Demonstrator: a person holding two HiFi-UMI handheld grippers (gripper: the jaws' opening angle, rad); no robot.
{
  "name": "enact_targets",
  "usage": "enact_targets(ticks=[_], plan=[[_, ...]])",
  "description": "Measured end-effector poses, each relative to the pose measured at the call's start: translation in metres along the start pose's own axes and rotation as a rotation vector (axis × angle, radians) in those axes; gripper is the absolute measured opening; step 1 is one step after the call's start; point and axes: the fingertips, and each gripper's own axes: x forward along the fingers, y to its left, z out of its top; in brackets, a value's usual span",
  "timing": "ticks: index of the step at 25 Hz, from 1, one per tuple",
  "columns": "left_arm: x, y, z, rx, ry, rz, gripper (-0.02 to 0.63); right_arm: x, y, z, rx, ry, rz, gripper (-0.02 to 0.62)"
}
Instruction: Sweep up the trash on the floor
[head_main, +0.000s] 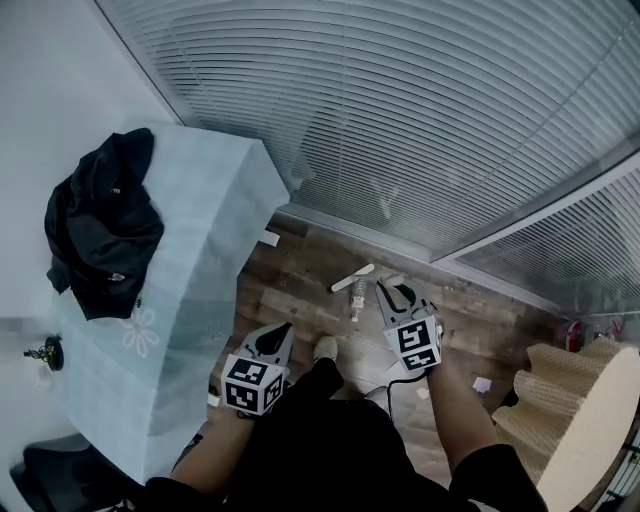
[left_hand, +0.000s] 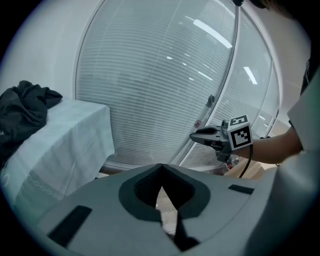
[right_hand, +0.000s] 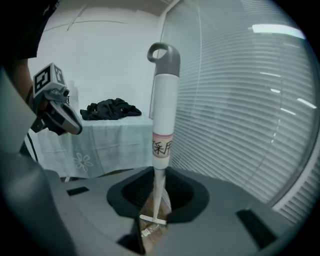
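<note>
We read R gripper jaws pinched narrow on the white handle, its thin shaft betw them, and L gripper jaws tip-to-tip w/ nothing in them.

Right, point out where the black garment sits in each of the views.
Head view: black garment at the left, heaped on the pale blue tablecloth.
Left gripper view: at the far left edge, on top of that cloth.
Right gripper view: left of centre, in the background, left of the broom handle.
Shared landmark: the pale blue tablecloth under it, seen in all three.
</note>
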Motion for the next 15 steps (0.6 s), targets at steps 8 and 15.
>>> enact_targets(ticks=[8, 15], plan=[[0.007, -0.086, -0.023, 0.063, 0.033, -0.070, -0.003, -0.094, -0.013, -0.068, 0.069, 0.026, -0.078, 0.081], [0.021, -0.175, -0.038, 0.143, 0.054, -0.170, -0.003, -0.185, -0.018, -0.130, 0.121, 0.065, -0.146, 0.081]])
